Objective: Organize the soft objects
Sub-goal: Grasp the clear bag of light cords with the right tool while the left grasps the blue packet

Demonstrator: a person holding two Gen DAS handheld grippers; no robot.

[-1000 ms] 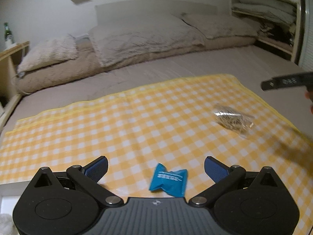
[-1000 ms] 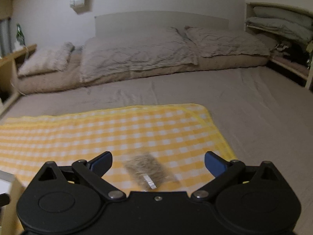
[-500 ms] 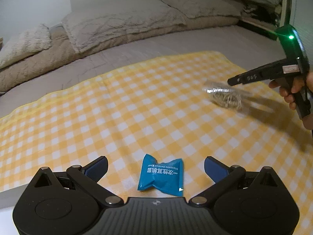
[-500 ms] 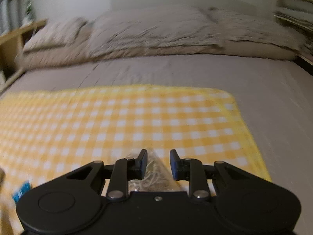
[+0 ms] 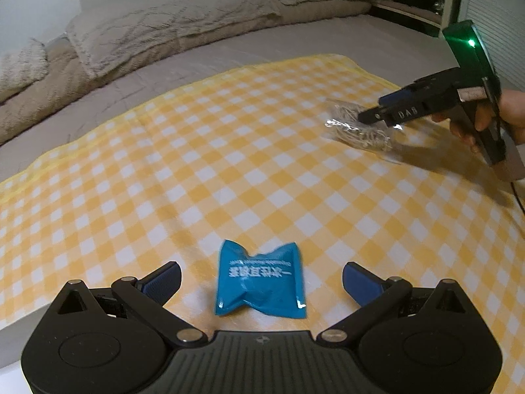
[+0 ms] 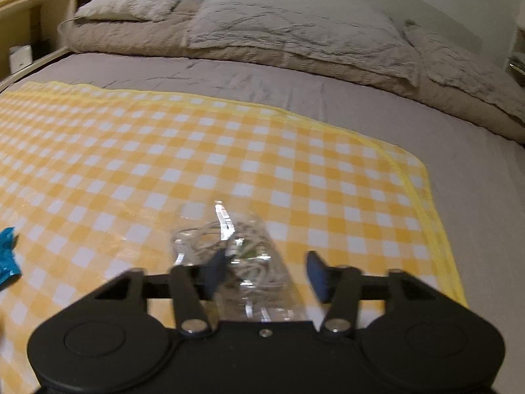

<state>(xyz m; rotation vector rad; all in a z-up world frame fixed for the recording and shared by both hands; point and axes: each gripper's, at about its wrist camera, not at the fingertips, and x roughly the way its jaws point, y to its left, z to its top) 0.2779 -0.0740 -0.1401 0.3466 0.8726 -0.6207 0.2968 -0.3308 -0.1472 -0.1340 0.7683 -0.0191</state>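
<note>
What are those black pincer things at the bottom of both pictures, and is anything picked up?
No robot here: a person holds a hand tool in each hand, with a camera on each looking along its fingers. The left tool stands wide open around a blue packet without touching it. The right tool has just been opening; a clear bag of pale cord lies between its fingers, not clamped. The left picture also shows the hand holding it. Both packets rest on a yellow checked cloth on a bed.
</note>
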